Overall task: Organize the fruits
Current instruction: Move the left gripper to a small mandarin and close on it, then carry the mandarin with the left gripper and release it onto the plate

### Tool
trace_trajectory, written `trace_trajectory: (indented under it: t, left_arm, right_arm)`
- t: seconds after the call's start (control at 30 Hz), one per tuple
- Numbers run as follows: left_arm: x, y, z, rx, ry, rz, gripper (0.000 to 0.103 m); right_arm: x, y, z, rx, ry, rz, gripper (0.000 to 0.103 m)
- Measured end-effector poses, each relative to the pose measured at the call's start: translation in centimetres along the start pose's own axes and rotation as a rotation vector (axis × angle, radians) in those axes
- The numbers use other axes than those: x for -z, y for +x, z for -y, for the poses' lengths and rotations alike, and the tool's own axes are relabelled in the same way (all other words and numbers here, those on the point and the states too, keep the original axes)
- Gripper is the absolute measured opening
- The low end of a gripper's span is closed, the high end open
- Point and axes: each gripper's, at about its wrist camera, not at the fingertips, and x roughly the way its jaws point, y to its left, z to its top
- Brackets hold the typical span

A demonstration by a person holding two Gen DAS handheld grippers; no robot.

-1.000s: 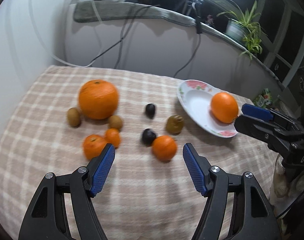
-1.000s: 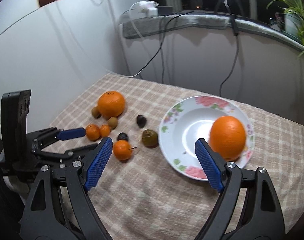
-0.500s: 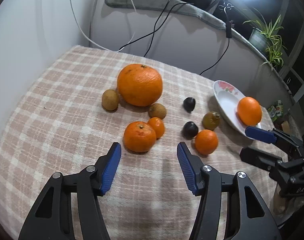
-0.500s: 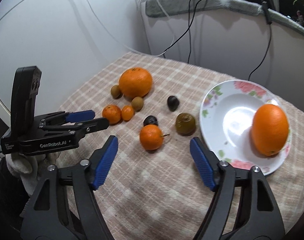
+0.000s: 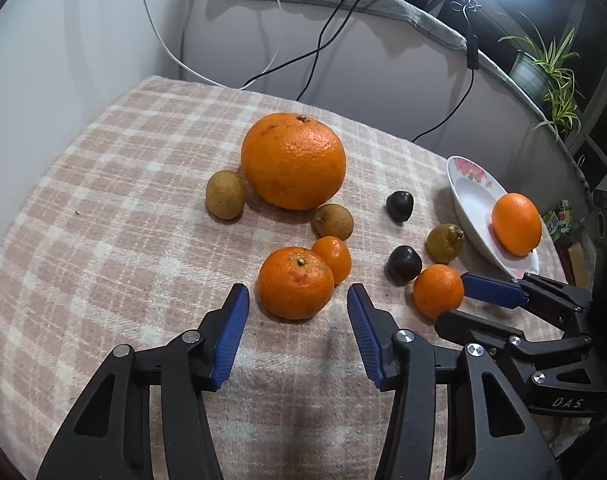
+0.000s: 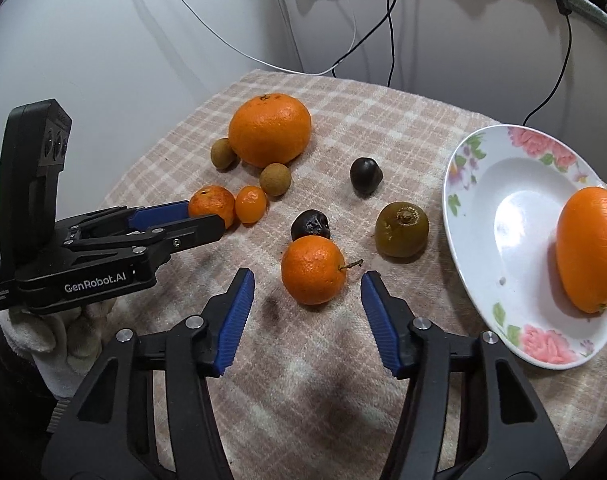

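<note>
We hold our left gripper (image 5: 297, 306) around a round orange mandarin (image 5: 295, 282) on the checked beige cloth (image 5: 103, 220), jaws closing yet seemingly clear. Our right gripper (image 6: 307, 290) likewise narrows, untouching, around a stemmed orange tangerine (image 6: 313, 270) beside the flowered white plate (image 6: 483, 200).

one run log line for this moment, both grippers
left gripper: open, closing around mandarin | right gripper: open, closing around stemmed mandarin | plate: one orange

Bare cloth (image 5: 103, 240) leftward; fruit cluster (image 5: 327, 248) crowding plate (image 6: 483, 200) approach
</note>
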Motion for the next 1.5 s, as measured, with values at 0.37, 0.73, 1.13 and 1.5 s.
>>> trace_trajectory:
  t: [0.37,0.73,1.13,1.5]
  left_arm:
    - [-0.3,0.6,-0.1,-0.003,0.000,-0.006,0.039]
    - [-0.2,-0.2,-0.3,0.006,-0.016,0.011,0.038]
    - [-1.0,-1.8,1.3,0.042,0.006,0.052,0.038]
    - [-2.0,-2.3,4.1,0.094,0.049,0.076,0.038]
  right_arm:
    - [-0.4,1.2,-0.2,0.012,0.000,-0.026,0.039]
    - [-0.1,0.4,0.0,-0.004,0.003,-0.011,0.037]
    - [0.2,-3.3,0.7,-0.001,0.027,0.058,0.037]
    - [0.5,-6.4,2.9,0.031,0.069,0.114,0.037]
